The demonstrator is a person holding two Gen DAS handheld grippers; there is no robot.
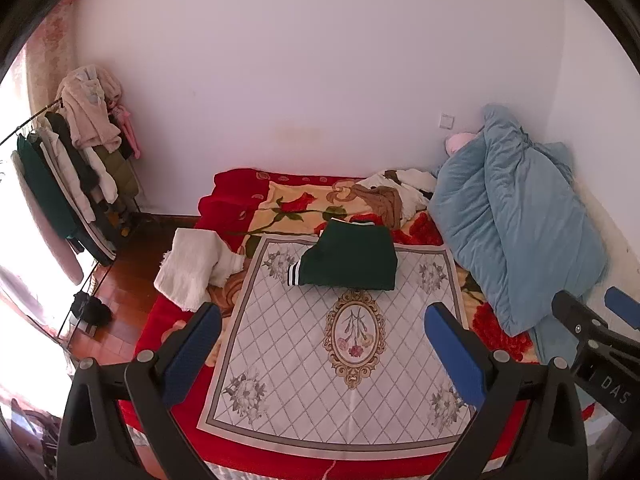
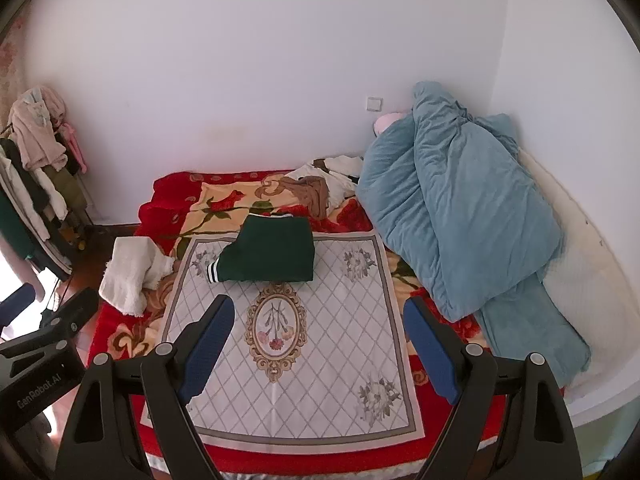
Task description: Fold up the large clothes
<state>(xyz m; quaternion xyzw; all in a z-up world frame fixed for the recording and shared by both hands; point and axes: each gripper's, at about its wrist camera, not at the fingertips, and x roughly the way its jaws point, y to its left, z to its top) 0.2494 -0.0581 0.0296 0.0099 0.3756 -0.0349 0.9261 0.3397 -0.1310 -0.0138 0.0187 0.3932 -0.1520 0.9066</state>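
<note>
The folded green garment [image 1: 348, 258] lies at the far edge of the patterned mat [image 1: 340, 360] on the bed [image 1: 240, 204]. Left gripper [image 1: 320, 352], marked "GenRobot.AI", and right gripper [image 2: 316, 344], marked "DAS", hold their fingers wide apart, empty.

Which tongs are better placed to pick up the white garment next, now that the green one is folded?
Left. The white garment hangs over the bed's left edge, nearest the left tongs. The right tongs hover nearer the blue quilt. Both stand open and empty.
</note>
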